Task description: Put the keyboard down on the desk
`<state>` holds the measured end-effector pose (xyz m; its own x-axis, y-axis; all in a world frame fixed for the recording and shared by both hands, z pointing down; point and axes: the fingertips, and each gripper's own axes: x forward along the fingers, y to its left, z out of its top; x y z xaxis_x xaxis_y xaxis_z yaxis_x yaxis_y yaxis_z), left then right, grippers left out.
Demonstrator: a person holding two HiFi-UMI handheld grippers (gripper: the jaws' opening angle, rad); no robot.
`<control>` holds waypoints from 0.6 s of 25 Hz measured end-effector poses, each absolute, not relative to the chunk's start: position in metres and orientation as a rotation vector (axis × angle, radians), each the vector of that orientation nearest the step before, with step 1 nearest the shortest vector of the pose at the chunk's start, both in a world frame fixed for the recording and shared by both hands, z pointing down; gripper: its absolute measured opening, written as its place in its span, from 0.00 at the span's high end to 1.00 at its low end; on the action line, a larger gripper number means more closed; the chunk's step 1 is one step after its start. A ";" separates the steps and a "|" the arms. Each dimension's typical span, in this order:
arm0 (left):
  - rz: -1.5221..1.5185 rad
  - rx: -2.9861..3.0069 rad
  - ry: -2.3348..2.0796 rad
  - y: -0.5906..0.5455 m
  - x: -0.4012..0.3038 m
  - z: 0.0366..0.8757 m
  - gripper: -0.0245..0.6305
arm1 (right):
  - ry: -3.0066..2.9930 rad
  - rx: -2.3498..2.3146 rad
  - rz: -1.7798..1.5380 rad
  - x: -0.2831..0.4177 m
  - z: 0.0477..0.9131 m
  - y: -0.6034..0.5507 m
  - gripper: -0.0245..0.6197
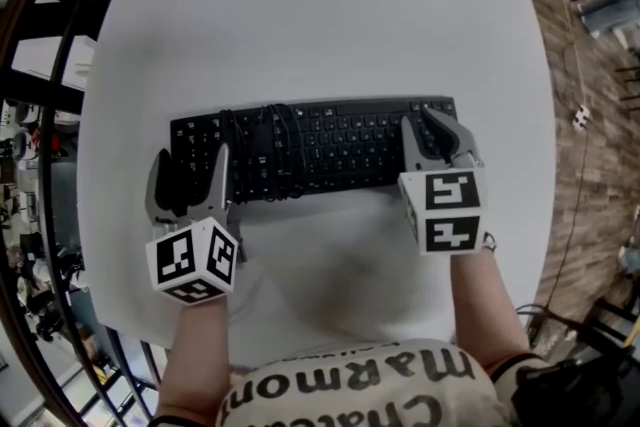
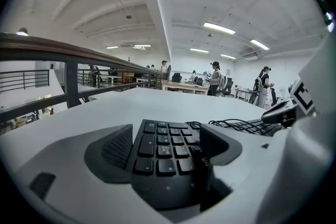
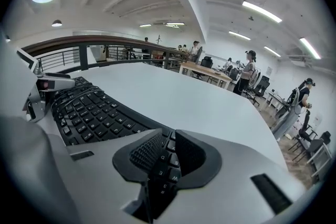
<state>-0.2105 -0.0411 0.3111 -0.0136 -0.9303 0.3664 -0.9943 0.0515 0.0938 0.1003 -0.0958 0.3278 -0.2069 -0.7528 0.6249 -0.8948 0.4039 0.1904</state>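
**Head view, with both gripper views.** The black keyboard (image 1: pixel 320 150) is lying keys-up across the middle of the white surface (image 1: pixel 320 5), its long axis running from 9 o'clock to 3 o'clock. A coil of black cable (image 1: pixel 280 145) is resting on the keys, slightly toward 9 o'clock of the keyboard's centre.

The left gripper (image 1: pixel 188 163) is sitting at the keyboard's 9 o'clock end with its jaws standing wide apart. One jaw is lying just off the end and the other over the keys. In the left gripper view the number pad (image 2: pixel 163 147) is filling the space between them.

The right gripper (image 1: pixel 432 130) is sitting at the 3 o'clock end and pointing toward 12 o'clock, its jaws leaving only a narrow gap. In the right gripper view letter keys (image 3: pixel 167 165) are showing in that gap.

Both forearms (image 1: pixel 485 300) are reaching in from 6 o'clock. Wooden floor (image 1: pixel 590 95) is showing beyond the surface's 3 o'clock edge.
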 end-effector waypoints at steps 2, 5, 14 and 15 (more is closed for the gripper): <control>0.279 1.930 -2.011 -0.041 -0.212 0.310 0.37 | -2.016 1.397 0.277 0.099 0.324 -0.099 0.81; 0.347 1.920 -2.043 -0.042 -0.216 0.312 0.35 | -2.018 1.409 0.276 0.099 0.322 -0.103 0.81; 0.460 1.881 -2.006 -0.042 -0.221 0.322 0.32 | -2.018 1.543 0.337 0.127 0.316 -0.101 0.81; 0.459 1.864 -2.010 -0.040 -0.227 0.318 0.32 | -2.052 1.562 0.366 0.123 0.308 -0.102 0.81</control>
<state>-0.2271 -0.0400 0.3181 -0.0648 -0.8802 0.4702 -0.9970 0.0769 0.0066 0.1232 -0.1016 0.3081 -0.1908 -0.8065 0.5596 -0.9501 0.2950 0.1011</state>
